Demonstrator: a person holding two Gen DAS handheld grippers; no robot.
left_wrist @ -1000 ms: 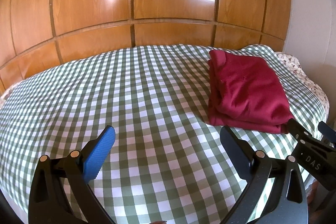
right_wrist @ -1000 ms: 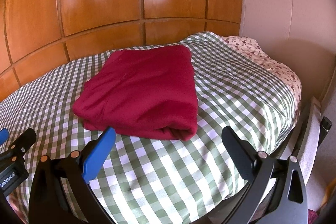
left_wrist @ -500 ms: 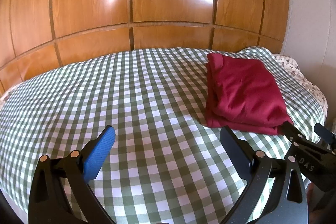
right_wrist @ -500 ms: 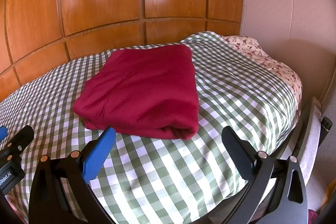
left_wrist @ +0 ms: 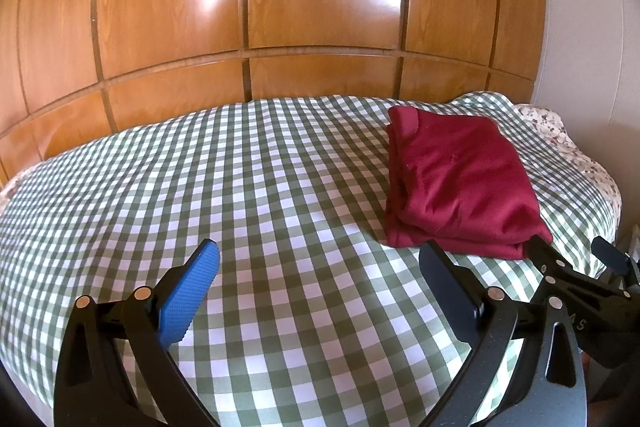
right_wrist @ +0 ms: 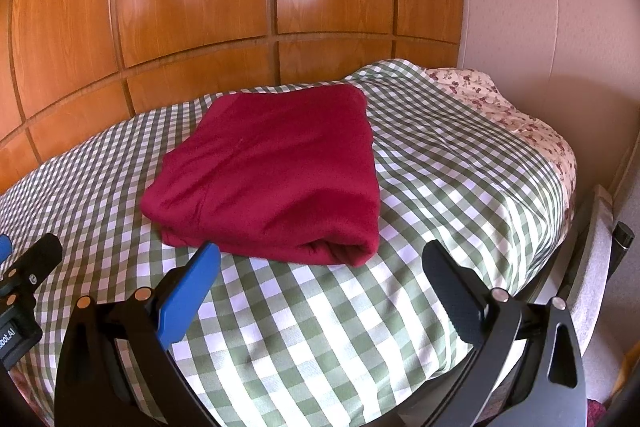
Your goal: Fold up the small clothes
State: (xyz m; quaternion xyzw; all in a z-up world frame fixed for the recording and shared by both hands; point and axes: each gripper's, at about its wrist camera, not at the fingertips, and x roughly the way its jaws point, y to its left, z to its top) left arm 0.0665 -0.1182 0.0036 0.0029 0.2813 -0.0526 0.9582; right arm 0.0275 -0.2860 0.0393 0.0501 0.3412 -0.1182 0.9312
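Dark red garment (right_wrist: 272,171), folded into a thick, neat rectangle with layered edges, lying on the green-checked bed (right_wrist: 360,307) near its right end. Left gripper (left_wrist: 320,271) and right gripper (right_wrist: 320,267), jaws wide and empty, above the bedcover.

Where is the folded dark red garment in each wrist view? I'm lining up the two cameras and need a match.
Left wrist view: the folded dark red garment lies right of centre on the green checked bedspread, just beyond the right gripper.
Right wrist view: the garment lies centre, left of the floral fabric.
Shared landmark: the wooden panelled wall.
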